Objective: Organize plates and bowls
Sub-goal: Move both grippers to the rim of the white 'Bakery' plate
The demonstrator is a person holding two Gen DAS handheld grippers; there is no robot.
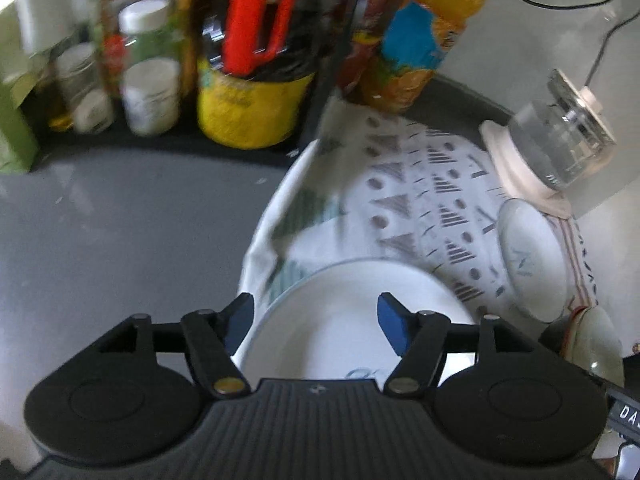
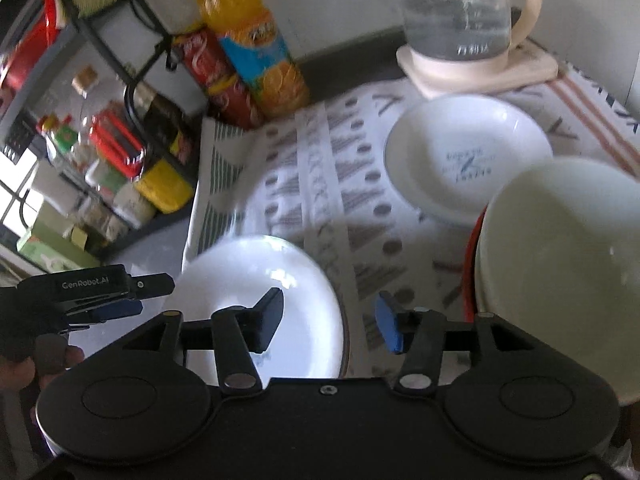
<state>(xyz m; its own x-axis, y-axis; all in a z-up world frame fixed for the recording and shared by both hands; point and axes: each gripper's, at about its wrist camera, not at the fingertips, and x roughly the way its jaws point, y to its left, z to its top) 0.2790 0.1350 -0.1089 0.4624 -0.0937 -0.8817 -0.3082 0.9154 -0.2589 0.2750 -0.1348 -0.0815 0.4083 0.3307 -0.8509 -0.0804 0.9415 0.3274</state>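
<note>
While both grippers (image 1: pixel 316 320) (image 2: pixel 328 322) gape empty over a white plate (image 2: pixel 256 292), bottles (image 2: pixel 248 60) crowd behind

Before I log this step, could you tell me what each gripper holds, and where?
Nothing: the left gripper and right gripper both stand open above the white plate.

A grey countertop (image 1: pixel 120 216) meets a white wall (image 2: pixel 340 4); daylight enters a window (image 2: pixel 18 196) at left.

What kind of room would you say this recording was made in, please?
Most likely a home kitchen counter: a rack of condiment bottles, a glass kettle on its base, and white plates on a patterned cloth.
</note>
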